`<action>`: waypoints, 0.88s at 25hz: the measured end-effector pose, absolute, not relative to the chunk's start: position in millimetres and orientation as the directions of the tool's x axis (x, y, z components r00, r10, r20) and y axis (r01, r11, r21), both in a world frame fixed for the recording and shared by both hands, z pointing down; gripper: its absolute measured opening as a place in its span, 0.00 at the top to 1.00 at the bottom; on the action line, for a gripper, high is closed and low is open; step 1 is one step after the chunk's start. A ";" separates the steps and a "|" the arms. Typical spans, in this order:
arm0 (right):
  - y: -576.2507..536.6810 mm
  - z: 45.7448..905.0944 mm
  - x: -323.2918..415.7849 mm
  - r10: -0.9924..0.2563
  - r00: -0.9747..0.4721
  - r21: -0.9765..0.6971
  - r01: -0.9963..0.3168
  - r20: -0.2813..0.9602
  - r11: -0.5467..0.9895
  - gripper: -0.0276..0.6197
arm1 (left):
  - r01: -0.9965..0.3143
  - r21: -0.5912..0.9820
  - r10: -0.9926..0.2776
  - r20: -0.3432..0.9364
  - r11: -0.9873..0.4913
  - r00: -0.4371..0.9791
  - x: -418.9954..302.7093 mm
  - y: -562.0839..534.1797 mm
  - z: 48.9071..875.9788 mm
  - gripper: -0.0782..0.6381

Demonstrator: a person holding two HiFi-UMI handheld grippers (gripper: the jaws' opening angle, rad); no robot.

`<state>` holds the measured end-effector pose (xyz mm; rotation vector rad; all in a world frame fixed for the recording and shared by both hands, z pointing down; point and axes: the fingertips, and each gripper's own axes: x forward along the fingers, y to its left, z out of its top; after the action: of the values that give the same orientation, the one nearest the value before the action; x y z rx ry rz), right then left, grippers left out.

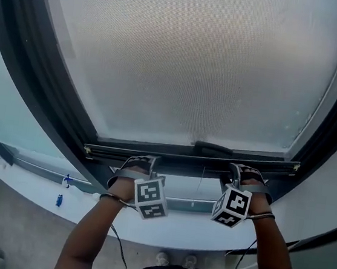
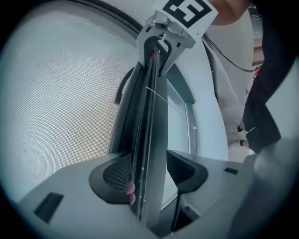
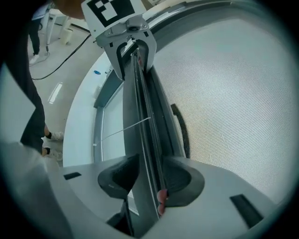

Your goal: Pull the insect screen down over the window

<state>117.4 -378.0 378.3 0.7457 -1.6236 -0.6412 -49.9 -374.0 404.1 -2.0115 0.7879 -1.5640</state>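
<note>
Insect screen position: the insect screen (image 1: 194, 73) covers most of the window. Its mesh fills the dark window frame (image 1: 47, 79) from the top down to the screen's bottom bar (image 1: 178, 158). The bottom bar lies level across the frame, above the white sill (image 1: 174, 234). A narrow strip of bare glass (image 1: 180, 187) shows between the bar and the lower frame rail.

Gripper position: your left gripper (image 1: 142, 163) sits on the left part of the bottom bar, and your right gripper (image 1: 244, 172) sits on the right part. The dark pull handle (image 1: 213, 148) on the bar lies between them, nearer the right gripper. A thin cord (image 1: 200, 182) hangs from the bar between the two grippers.

Gripper state: in the left gripper view, the bar runs straight out between the jaws toward the other gripper. Both pads bear on its sides, so this gripper is clamped on the bar. The right gripper view shows the same clamp. In each view the mesh lies on the outer side of the bar.
</note>
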 end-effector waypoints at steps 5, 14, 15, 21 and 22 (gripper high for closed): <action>-382.3 397.8 117.1 -0.761 -0.122 0.752 -0.117 0.638 0.649 0.72 | -0.150 -0.681 -0.697 0.703 -0.717 0.142 -50.9 -374.0 420.5 0.58; -377.5 400.2 117.8 -0.720 -0.104 0.713 -0.101 0.686 0.694 0.72 | -0.136 -0.664 -0.677 0.729 -0.735 0.099 -52.6 -371.4 426.5 0.58; -376.4 400.2 118.2 -0.715 -0.099 0.709 -0.091 0.692 0.699 0.72 | -0.136 -0.664 -0.677 0.729 -0.736 0.101 -52.2 -370.3 426.4 0.58; -379.5 408.3 118.8 -0.696 -0.056 0.697 -0.011 0.715 0.717 0.72 | -0.141 -0.647 -0.662 0.740 -0.749 0.122 -51.0 -370.1 426.5 0.58; -380.1 408.3 118.8 -0.692 -0.055 0.692 -0.013 0.720 0.721 0.72 | -0.143 -0.645 -0.660 0.741 -0.751 0.124 -50.7 -370.9 426.1 0.58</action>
<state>118.8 -380.1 408.3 0.5962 -1.5434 -0.6095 -50.7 -370.9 426.1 -1.9911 0.7752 -1.6630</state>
